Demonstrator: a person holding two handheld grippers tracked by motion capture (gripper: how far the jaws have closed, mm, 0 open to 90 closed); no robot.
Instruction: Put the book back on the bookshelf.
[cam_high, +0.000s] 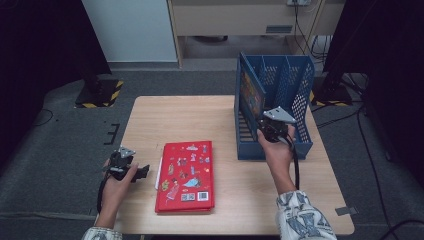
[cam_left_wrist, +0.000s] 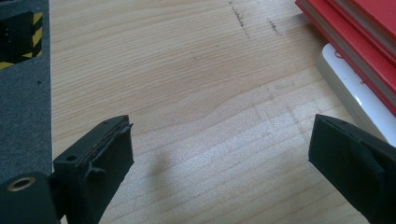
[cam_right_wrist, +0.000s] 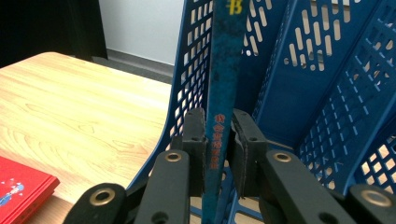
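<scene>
- My right gripper (cam_right_wrist: 218, 140): jaws drawn in on the spine of a thin blue book (cam_right_wrist: 224, 84), one pad on each face. It gripped the book low on the spine; I took the pads to be pressing on it, though a thin gap showed at one side.
- Blue book: stood upright in the leftmost compartment of the blue file rack (cam_high: 300, 100), directly ahead of and above the jaws, cover (cam_high: 251, 92) facing the rack's outer wall.
- File rack: enclosed the book on both sides; its perforated dividers rose just beyond my fingertips.
- Step in hand, as I judged it: filing the book in the rack, held and upright in its slot.
- Next move, as I judged it: seat the book fully on the rack floor, then part the jaws and draw straight back without tipping it.
- My left gripper (cam_left_wrist: 219, 172): jaws stood wide apart, nothing between them, over bare table (cam_left_wrist: 187, 70).
- Red book (cam_high: 186, 175): lay flat, just beside the left gripper on its inner side, atop a white book (cam_left_wrist: 350, 93) whose edge showed beneath it.
- Likely afterwards: those flat books, well apart from the right gripper, wanted filing too.
</scene>
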